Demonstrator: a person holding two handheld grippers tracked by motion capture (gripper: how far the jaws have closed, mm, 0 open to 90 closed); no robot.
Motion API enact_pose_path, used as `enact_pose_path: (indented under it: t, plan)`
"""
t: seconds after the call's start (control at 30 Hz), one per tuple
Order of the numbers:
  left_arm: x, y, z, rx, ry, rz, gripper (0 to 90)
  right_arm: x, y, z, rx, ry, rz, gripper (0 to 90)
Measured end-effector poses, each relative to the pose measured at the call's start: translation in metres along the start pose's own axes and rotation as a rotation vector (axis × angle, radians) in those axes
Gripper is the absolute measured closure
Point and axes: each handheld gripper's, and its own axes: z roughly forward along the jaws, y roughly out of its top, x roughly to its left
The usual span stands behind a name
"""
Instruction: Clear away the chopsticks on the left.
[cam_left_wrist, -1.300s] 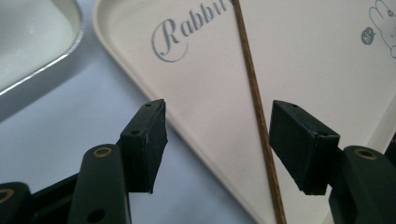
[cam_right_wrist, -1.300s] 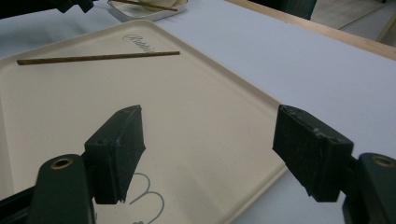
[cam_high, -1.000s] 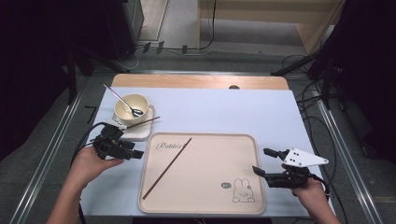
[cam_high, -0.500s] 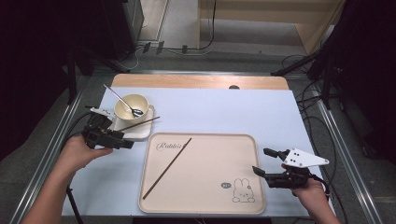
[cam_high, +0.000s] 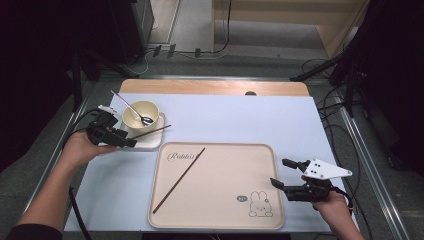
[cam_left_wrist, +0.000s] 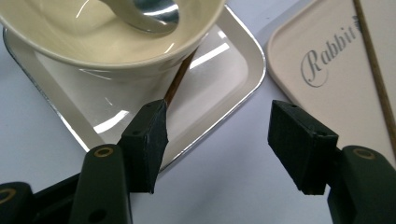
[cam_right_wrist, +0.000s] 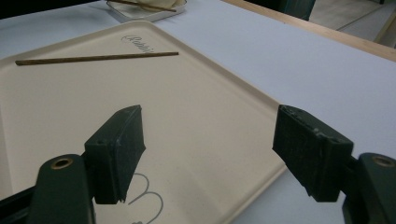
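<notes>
left tool (cam_high: 131, 143): I've brought it to the small plate's (cam_high: 152, 141) near edge, jaws apart and just been narrowing, nothing gripped
chopstick on plate (cam_high: 151, 132): propped against the bowl (cam_high: 141, 114) (one end by my jaw), my likely pick
second chopstick (cam_high: 179, 179): lies on the tray (cam_high: 220, 215), right of the plate
right tool (cam_high: 284, 175): waits open over the tray corner

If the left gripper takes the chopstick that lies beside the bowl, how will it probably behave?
The chopstick looks thin, straight and stiff, so it should not bend. It seems light. Being slender, it may slip or swing between the open left gripper pads, and leaning against the bowl, it could slide off the small plate.
</notes>
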Motion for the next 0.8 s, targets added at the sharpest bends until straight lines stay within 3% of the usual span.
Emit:
enact_pose_path:
  t: [0.1, 0.17, 0.23, 0.33, 0.37, 0.57, 0.8]
  plan:
    - [0.005, -0.001, 0.002, -0.006, -0.02, -0.012, 43.0, 0.0, 0.0, 0.0, 0.0, 0.0, 0.0, 24.8]
    - [0.008, -0.001, 0.004, -0.007, -0.001, 0.001, 43.8, 0.0, 0.0, 0.0, 0.0, 0.0, 0.0, 24.8]
    - [0.012, 0.0, 0.007, 0.028, 0.015, -0.02, 43.6, 0.0, 0.0, 0.0, -0.002, 0.0, 0.002, 24.9]
    - [0.016, 0.002, 0.012, 0.09, 0.056, 0.012, 47.1, 0.0, 0.0, 0.0, -0.002, 0.001, 0.0, 24.9]
    - [0.018, 0.003, 0.013, 0.099, 0.053, 0.002, 47.3, 0.0, 0.0, 0.0, -0.001, 0.002, 0.0, 24.9]
    - [0.024, 0.004, 0.02, 0.099, 0.051, 0.01, 59.9, 0.0, 0.0, -0.001, -0.004, 0.002, -0.007, 24.9]
    - [0.024, 0.006, 0.031, 0.123, 0.063, 0.035, 62.7, 0.0, 0.0, -0.001, -0.004, 0.005, -0.011, 24.9]
